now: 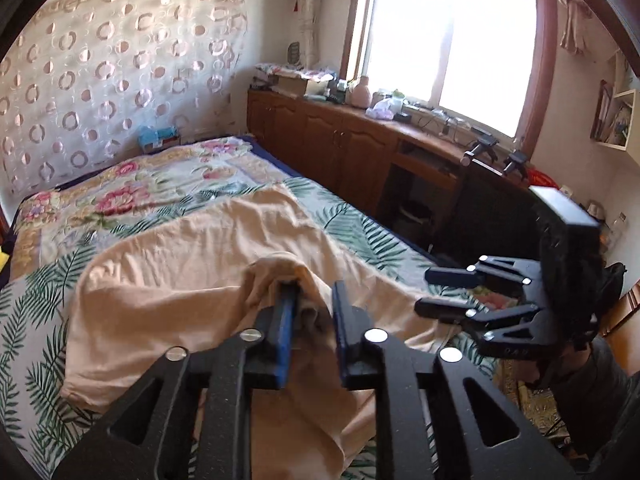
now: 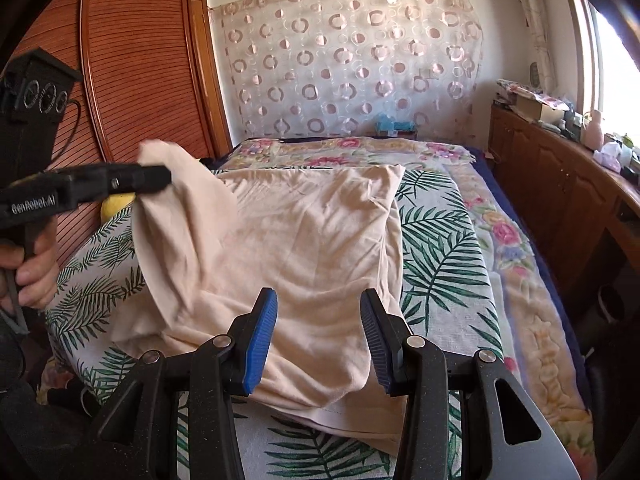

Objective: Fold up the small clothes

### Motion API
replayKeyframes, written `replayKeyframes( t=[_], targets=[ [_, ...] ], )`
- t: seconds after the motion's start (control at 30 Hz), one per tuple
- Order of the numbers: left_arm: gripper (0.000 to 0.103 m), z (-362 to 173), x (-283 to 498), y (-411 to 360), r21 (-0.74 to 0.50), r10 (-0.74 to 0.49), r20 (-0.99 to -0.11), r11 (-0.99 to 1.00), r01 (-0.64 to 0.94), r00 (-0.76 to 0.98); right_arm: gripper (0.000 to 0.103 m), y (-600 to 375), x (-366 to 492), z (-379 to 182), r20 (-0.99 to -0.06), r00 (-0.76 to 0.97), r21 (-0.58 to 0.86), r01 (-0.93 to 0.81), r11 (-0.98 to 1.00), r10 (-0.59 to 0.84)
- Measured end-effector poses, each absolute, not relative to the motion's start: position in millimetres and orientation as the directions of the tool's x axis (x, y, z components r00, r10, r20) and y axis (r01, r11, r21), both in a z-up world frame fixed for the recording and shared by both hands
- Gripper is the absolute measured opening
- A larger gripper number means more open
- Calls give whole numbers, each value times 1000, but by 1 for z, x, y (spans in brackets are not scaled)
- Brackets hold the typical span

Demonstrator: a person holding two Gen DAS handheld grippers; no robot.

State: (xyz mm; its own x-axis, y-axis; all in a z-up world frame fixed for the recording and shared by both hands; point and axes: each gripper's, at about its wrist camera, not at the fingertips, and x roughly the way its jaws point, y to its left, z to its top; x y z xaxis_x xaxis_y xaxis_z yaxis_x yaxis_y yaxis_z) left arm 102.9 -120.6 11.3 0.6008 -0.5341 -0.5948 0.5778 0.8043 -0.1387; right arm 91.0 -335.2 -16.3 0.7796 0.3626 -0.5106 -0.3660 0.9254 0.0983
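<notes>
A peach garment [image 1: 180, 280] lies spread on the bed, with one side raised toward the left. My left gripper [image 1: 314, 292] has its jaws a little apart, and a fold of the garment drapes over its left finger [image 1: 286, 312] and hangs loosely between the pads. From the right wrist view the left gripper [image 2: 166, 178] holds that corner of the garment [image 2: 312, 232] up above the bed's left side. My right gripper [image 2: 318, 300] hovers open over the garment's near edge with nothing between its pads. It also shows as the right gripper [image 1: 423, 290] at the bed's right edge.
The bed has a leaf-print sheet [image 2: 440, 264] and a floral blanket [image 1: 132, 192] farther back. A wooden cabinet [image 1: 340, 144] with clutter runs along the right under the window. A slatted wardrobe [image 2: 132, 60] stands left. A person's hand [image 2: 32, 272] grips the left tool.
</notes>
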Motion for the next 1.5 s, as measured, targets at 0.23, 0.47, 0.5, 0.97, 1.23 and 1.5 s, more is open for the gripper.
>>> replayKeyframes(
  t=[0.23,0.47,0.5,0.97,1.23,1.5],
  targets=[
    [78,0,92,-86,-150,-494,-584,845,513,643,45,-328,104,-19,-527,760,104,-388,916,381],
    [80,-10,89,-51,-134,-411,-568,901,412,713,46,-302,132,-15,-561,735,70,-417,906,381],
    [80,-11,88,-46,-129,-394,-571,909,395,721,49,-299,136,-13,-563,733,68,-418,906,380],
    [80,-30,88,-8,-159,-340,-569,939,306,748,69,-265,188,-19,-609,691,28,-472,881,390],
    [80,-38,88,-7,-170,-350,-579,935,310,737,71,-258,219,-42,-683,655,-16,-455,890,323],
    [80,-43,85,-10,-172,-356,-585,932,318,728,40,-253,211,-38,-657,656,13,-482,876,371]
  ],
)
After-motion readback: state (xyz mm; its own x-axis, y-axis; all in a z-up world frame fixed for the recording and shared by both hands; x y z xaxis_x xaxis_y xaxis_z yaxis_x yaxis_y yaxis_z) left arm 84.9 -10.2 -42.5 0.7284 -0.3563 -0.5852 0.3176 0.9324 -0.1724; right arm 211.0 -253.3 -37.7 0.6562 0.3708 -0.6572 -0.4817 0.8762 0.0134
